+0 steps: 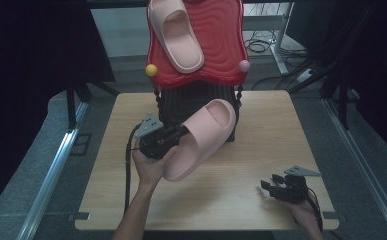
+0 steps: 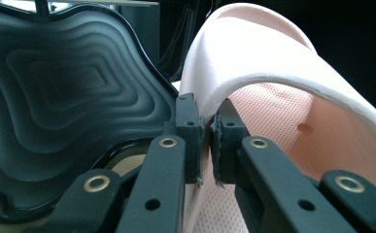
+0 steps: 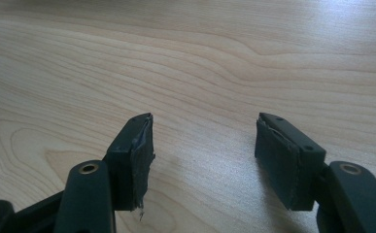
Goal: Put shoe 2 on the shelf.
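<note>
A pink slipper [image 1: 201, 137] hangs above the wooden table [image 1: 261, 150], held by my left gripper [image 1: 173, 137], which is shut on the edge of its strap. In the left gripper view the jaws pinch the slipper's strap edge [image 2: 207, 121], with the slipper's textured insole [image 2: 282, 116] to the right. A second pink slipper [image 1: 176, 32] lies on the red wavy rack top [image 1: 226, 45] at the back. My right gripper [image 1: 271, 182] rests low at the table's front right, open, with bare wood between its pads [image 3: 139, 160].
The red rack stands on a dark ribbed base [image 1: 181, 102] at the table's far edge, with a yellow ball [image 1: 151, 69] and a pink ball [image 1: 244, 65] at its corners. The rack's dark wavy underside [image 2: 64, 92] is close to the left gripper. Cables [image 1: 261, 45] lie on the floor behind.
</note>
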The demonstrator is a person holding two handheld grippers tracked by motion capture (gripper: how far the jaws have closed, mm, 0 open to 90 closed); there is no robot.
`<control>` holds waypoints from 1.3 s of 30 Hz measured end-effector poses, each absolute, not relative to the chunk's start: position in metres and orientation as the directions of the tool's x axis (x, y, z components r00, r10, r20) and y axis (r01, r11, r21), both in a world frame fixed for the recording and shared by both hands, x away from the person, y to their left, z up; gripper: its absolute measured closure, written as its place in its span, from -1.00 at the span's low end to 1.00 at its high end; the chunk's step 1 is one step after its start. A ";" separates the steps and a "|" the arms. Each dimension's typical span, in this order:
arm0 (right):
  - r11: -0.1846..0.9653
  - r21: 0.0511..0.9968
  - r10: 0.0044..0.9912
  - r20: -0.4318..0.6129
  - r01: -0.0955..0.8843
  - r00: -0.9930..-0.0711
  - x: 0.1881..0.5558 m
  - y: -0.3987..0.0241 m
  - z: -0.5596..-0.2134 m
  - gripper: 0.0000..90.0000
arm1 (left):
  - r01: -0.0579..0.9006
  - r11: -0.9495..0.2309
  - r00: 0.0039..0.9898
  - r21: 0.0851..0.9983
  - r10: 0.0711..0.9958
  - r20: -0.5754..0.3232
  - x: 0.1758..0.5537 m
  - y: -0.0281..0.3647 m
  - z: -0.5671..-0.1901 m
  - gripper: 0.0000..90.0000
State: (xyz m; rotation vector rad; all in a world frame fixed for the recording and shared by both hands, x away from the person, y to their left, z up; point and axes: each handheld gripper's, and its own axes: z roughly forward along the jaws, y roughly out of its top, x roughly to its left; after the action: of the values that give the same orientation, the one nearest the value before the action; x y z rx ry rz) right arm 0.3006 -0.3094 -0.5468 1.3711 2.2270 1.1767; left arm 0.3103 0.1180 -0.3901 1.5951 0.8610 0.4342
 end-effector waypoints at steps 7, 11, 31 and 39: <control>0.218 0.755 0.840 0.178 0.618 -0.513 0.301 -0.310 -0.547 -0.14 | 0.274 -0.013 0.660 0.962 0.730 -0.178 0.311 0.116 -0.383 0.87; 0.214 0.759 0.839 0.179 0.615 -0.513 0.301 -0.310 -0.548 -0.14 | 0.273 -0.015 0.661 0.962 0.730 -0.176 0.312 0.115 -0.380 0.86; 0.212 0.763 0.838 0.180 0.610 -0.516 0.301 -0.309 -0.548 -0.19 | 0.258 -0.018 0.667 0.966 0.727 -0.164 0.314 0.112 -0.368 0.86; 0.209 0.763 0.838 0.182 0.611 -0.515 0.301 -0.309 -0.548 -0.20 | 0.257 -0.026 0.668 0.966 0.727 -0.159 0.317 0.110 -0.365 0.86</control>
State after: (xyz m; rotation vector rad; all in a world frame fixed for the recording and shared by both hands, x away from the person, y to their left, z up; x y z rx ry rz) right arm 0.3007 -0.3092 -0.5485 1.3695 2.2157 1.1984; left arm 0.3171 0.1101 -0.3653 1.5970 0.8278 0.4539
